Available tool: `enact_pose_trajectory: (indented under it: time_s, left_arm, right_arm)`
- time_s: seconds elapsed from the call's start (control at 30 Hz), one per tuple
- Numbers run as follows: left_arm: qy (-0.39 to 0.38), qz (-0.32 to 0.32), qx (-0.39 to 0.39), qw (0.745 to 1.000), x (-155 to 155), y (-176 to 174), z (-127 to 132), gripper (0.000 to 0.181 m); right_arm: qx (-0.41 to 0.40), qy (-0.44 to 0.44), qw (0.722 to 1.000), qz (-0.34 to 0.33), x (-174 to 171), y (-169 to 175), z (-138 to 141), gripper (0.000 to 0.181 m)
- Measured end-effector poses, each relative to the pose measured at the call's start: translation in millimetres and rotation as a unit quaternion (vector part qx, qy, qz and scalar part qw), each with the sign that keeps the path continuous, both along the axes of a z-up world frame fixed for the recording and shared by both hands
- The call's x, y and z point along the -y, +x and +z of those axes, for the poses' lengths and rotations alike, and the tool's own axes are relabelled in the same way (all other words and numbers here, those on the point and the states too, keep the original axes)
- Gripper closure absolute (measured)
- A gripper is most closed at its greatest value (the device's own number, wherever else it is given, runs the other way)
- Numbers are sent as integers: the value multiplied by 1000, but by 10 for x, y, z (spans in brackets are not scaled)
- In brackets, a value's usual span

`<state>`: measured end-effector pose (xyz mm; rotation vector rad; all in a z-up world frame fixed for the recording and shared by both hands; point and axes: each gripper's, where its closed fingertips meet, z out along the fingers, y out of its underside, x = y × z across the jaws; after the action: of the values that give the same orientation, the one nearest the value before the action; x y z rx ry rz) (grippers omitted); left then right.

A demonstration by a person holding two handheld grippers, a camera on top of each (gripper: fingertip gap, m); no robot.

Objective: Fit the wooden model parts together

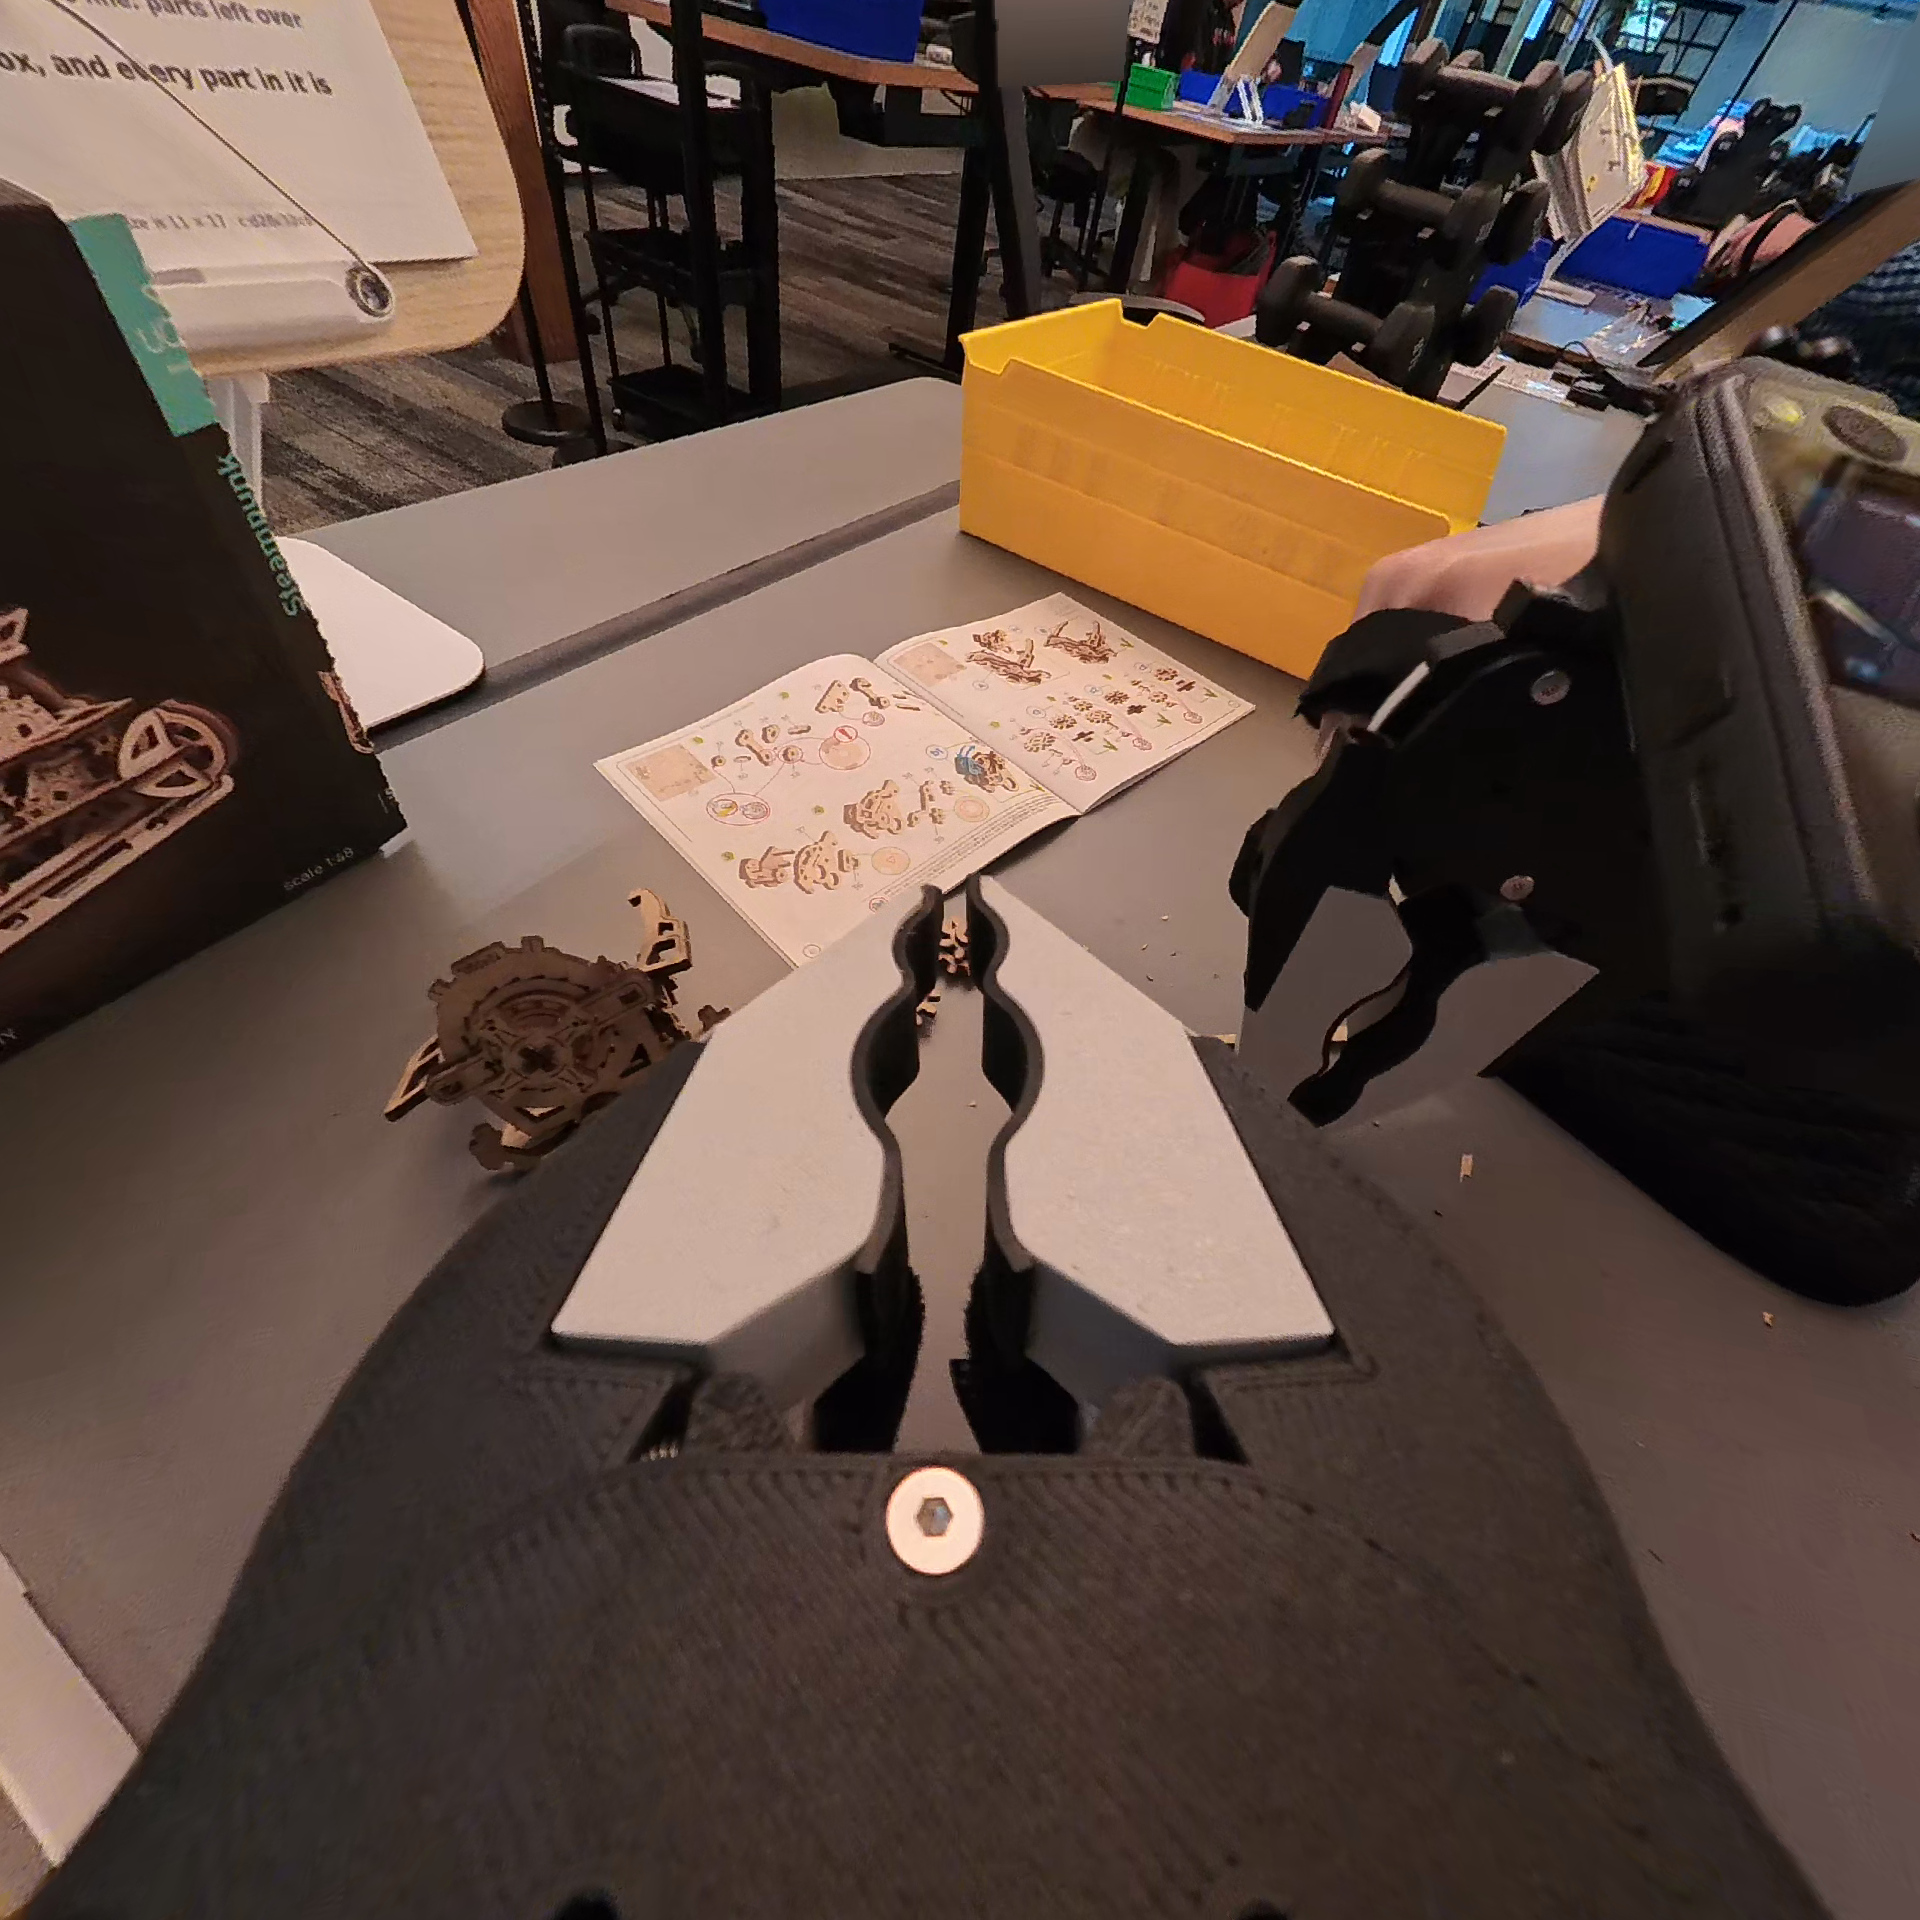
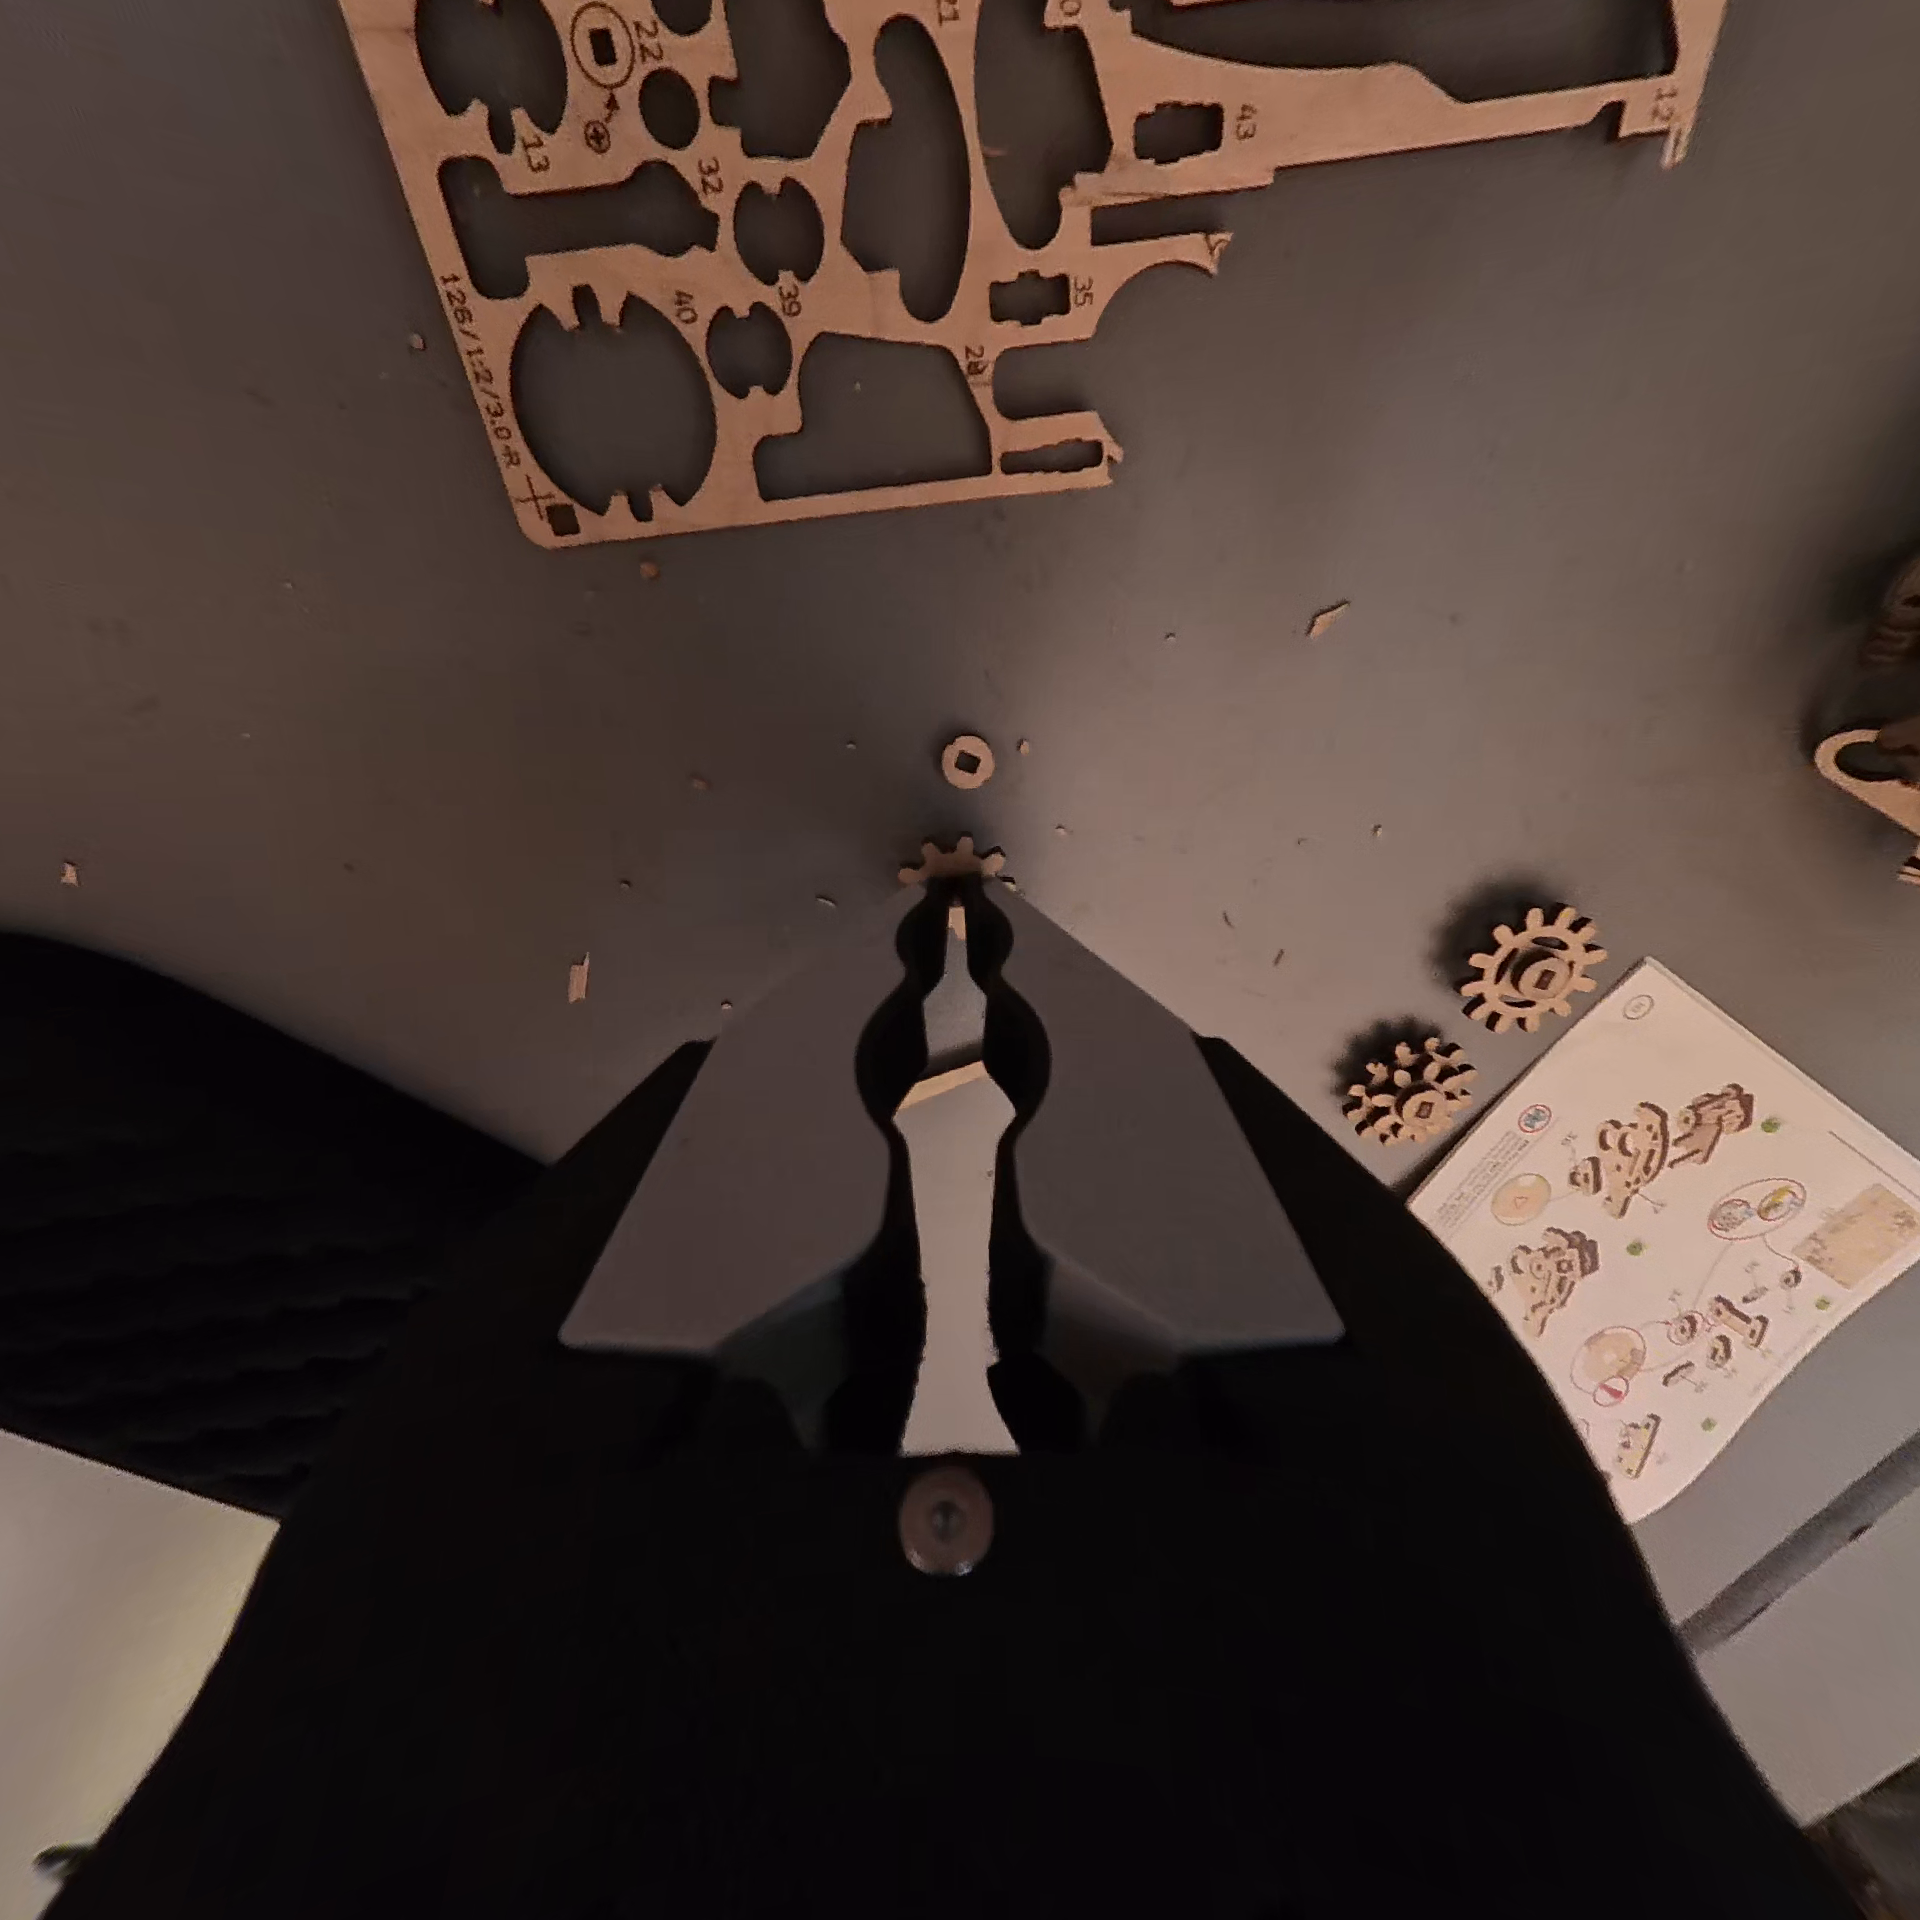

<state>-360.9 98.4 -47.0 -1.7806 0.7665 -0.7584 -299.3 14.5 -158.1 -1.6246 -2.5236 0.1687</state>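
1. The right gripper is pointing straight down at the grey table, its jaws nearly closed at the tips and pinching the lower edge of a small wooden gear at the centre of the right wrist view.
2. A small wooden washer with a square hole is lying just above that gear in the frame, apart from it and directly in line with the fingers; the next move probably turns on this short gap along the gripper's own axis.
3. The left gripper is sitting low over the table with its jaws drawn almost together. Something small and wooden is showing at its tips, but whether it is gripped cannot be told.
4. The partly built wooden model is resting at centre left of the left wrist view, just beside the left gripper, which is nearer to it.
5. Two larger gears are lying at right of the right wrist view beside the instruction booklet; the emptied parts sheet is filling the upper part.
6. A yellow bin and the kit box are standing farther off; only wood crumbs are lying between gear and washer.
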Motion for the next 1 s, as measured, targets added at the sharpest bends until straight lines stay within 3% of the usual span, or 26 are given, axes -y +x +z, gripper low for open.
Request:
enact_pose_trajectory:
  time_s: [0.33, 0.7, 1.0]
  left_arm:
    - [1, 14, 20, 1000, -40, -102, 73, 179]
    - [-5, 22, 40, 999, -71, -180, 110, 178]
    - [-2, 15, 30, 999, -44, -127, 93, 178]
  right_arm:
    - [78, 32, 996, 2, 6, -15, -6, 179]
    - [108, 61, 992, 10, 15, -31, -17, 180]
    - [2, -4, 1000, -18, 7, -14, -7, 179]
